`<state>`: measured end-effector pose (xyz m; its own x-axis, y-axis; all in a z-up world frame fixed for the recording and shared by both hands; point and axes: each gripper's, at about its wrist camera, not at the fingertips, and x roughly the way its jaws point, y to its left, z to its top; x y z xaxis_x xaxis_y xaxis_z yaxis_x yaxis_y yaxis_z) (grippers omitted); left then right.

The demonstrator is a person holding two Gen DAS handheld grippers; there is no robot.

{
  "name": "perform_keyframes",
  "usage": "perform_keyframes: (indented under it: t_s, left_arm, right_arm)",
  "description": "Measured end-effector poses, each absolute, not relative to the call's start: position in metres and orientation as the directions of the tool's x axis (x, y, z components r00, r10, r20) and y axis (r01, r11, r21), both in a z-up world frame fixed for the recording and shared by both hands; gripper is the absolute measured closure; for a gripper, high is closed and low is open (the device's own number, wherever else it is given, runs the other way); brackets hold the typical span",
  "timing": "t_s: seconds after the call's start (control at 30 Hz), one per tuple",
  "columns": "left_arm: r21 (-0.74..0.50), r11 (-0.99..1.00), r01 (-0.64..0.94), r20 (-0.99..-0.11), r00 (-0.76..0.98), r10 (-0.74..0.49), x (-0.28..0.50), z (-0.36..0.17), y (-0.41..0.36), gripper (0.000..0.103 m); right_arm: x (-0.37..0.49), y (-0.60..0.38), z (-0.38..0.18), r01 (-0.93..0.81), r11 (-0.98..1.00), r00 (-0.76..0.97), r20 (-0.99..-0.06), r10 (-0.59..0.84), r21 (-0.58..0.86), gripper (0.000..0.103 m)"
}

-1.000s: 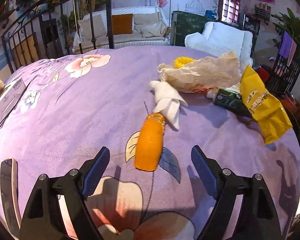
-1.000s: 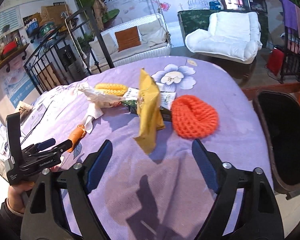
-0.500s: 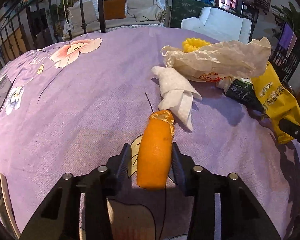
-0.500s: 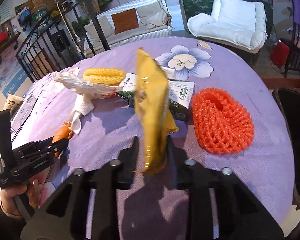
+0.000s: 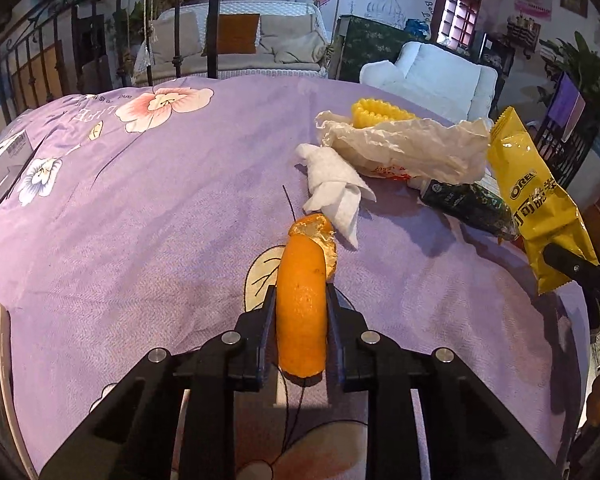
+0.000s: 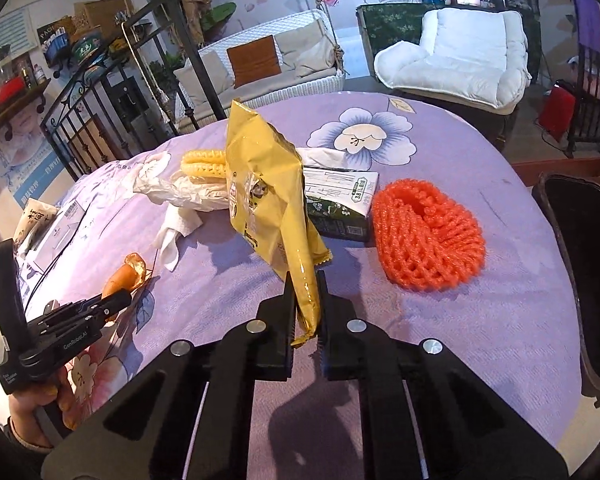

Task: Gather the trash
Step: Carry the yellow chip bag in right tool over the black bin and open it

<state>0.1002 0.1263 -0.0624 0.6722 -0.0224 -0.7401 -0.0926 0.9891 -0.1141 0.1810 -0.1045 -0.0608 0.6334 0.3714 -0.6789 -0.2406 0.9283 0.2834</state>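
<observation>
A curved orange peel [image 5: 302, 312] lies on the purple flowered tablecloth [image 5: 140, 220], and my left gripper [image 5: 302, 292] is closing tight on it, pads pressing both sides. The right wrist view shows the same left gripper [image 6: 116, 300] and peel [image 6: 130, 270] at lower left, in a person's hand. My right gripper [image 6: 305, 284] is closing on the lower end of a yellow snack wrapper [image 6: 264, 184], which stands up from the table; its pads press the foil. The wrapper [image 5: 536, 196] also shows at the right of the left wrist view.
A white tissue [image 5: 336, 188], a crumpled paper bag [image 5: 412, 148] and a yellow corn cob [image 5: 376, 110] lie beyond the peel. A dark green carton [image 6: 340, 208] and an orange-red foam net [image 6: 428, 236] sit right of the wrapper. A black bin [image 6: 584, 280] stands off the table's right edge.
Both grippers went from wide open to shut. The left moved forward and closed on the orange peel; the right moved forward and closed on the yellow wrapper's lower end.
</observation>
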Motion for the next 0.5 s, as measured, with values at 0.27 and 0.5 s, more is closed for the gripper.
perform_keyframes:
  t_s: [0.27,0.5]
  left_arm:
    - [-0.120,0.992,-0.036,-0.688,0.723,-0.057,0.089,-0.043,0.106,0.080]
    - [-0.122,0.990,0.074,-0.654,0.744,-0.136,0.085,-0.030,0.065,0.080]
  right_arm:
    - [0.153,-0.122,-0.049,-0.234,0.932,0.679,-0.640,0.360,0.276,0.093]
    - [0.135,-0.152,-0.040,-0.199,0.935,0.715,-0.609,0.342,0.292,0.093]
